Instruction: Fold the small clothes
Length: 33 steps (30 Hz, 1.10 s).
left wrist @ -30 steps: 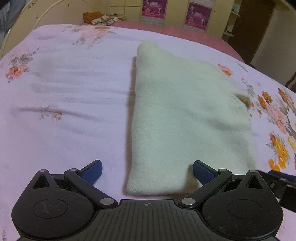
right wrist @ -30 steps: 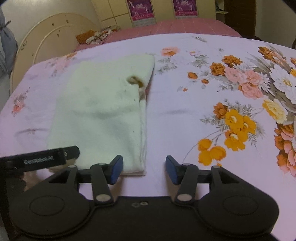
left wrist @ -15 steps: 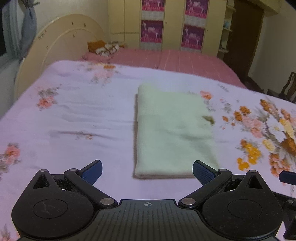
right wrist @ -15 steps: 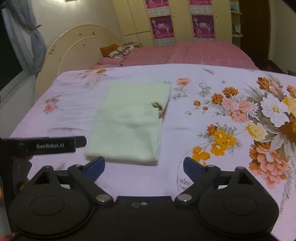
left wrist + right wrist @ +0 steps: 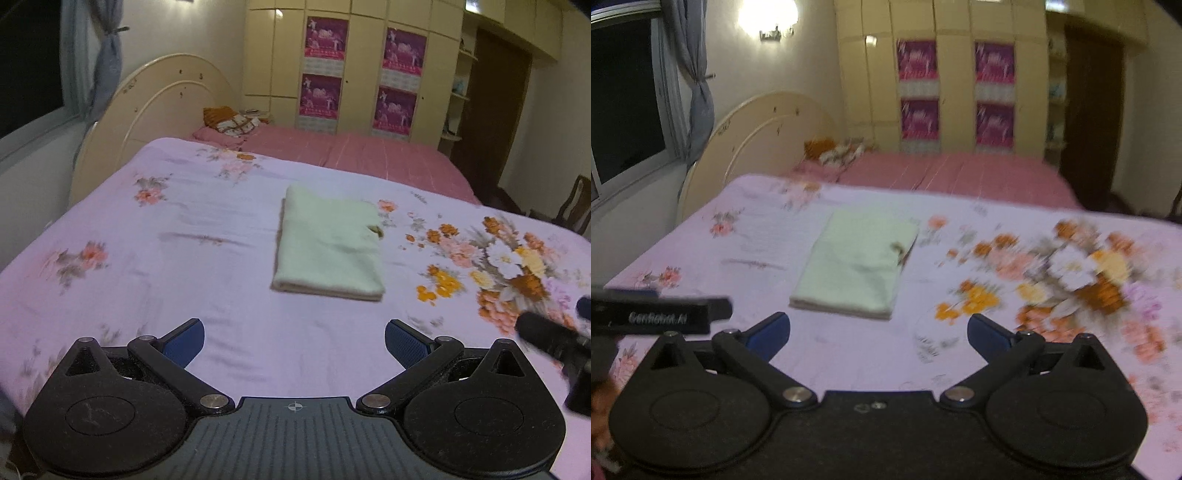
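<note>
Spreading across nearly the whole of both views, the lilac floral bedspread [image 5: 155, 258] carries the only task item in sight, with a pink bed [image 5: 369, 155] and a cream wardrobe [image 5: 362, 66] well behind it.

On that bedspread, near its middle, lies the pale green garment [image 5: 328, 247], already folded into a compact, layered rectangle; the stacked edges show at its near end, and a small dark notch sits on its right edge. Its long axis runs away from the cameras toward the pink bed, short edge nearest, leaning slightly to the right in the right wrist view [image 5: 857, 266]. It rests flat and touches neither tool.

By this evidence the folding of this piece looks finished, or very nearly. No other clothes are visible on the bedspread, so whether more remain cannot be told.

Nearest the lens, the left gripper [image 5: 294, 343] hovers over bare bedspread with its jaws wide apart and nothing between them. The right gripper [image 5: 879, 338] has just been opening its jaws, which now stand fully apart, likewise empty. Both sit well short of the garment, apart from it.
</note>
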Each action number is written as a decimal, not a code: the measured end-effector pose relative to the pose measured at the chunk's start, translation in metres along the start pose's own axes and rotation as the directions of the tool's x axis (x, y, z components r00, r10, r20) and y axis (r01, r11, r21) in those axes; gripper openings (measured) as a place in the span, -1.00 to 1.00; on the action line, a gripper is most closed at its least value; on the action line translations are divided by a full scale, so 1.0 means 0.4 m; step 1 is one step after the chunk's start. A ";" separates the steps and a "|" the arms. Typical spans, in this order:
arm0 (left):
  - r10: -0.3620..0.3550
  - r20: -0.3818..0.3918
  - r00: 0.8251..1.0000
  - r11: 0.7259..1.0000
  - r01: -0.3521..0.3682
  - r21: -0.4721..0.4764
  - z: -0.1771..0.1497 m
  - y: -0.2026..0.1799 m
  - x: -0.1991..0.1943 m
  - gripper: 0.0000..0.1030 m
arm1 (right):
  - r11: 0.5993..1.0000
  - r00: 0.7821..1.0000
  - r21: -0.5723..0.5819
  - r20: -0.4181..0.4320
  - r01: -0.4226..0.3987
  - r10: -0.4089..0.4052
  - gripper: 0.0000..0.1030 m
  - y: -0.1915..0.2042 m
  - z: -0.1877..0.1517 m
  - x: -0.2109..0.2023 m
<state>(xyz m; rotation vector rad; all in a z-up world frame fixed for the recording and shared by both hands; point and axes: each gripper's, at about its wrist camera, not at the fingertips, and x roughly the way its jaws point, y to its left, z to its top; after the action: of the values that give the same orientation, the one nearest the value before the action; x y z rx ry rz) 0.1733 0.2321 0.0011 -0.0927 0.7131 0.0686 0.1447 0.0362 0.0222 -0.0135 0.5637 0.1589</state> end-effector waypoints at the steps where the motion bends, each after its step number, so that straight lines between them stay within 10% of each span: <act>1: 0.001 0.008 1.000 1.000 -0.001 -0.002 -0.011 -0.003 -0.026 1.00 | 1.000 0.999 -0.003 0.040 0.006 -0.006 0.98 0.002 -0.005 -0.033; 7: 0.017 0.051 0.999 1.000 -0.017 -0.001 -0.061 -0.006 -0.149 1.00 | 1.000 0.986 0.010 0.163 0.027 -0.028 0.98 -0.006 -0.021 -0.156; 33: 0.055 0.117 0.992 0.998 -0.052 -0.031 -0.111 0.029 -0.284 1.00 | 0.999 0.988 0.017 0.148 0.044 -0.046 0.98 0.026 -0.101 -0.225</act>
<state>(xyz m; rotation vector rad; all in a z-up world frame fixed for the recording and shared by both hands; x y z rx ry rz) 0.0576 0.2352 0.0417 -0.0950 0.5964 0.1343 0.0468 0.0311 0.0363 -0.0008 0.4156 0.1111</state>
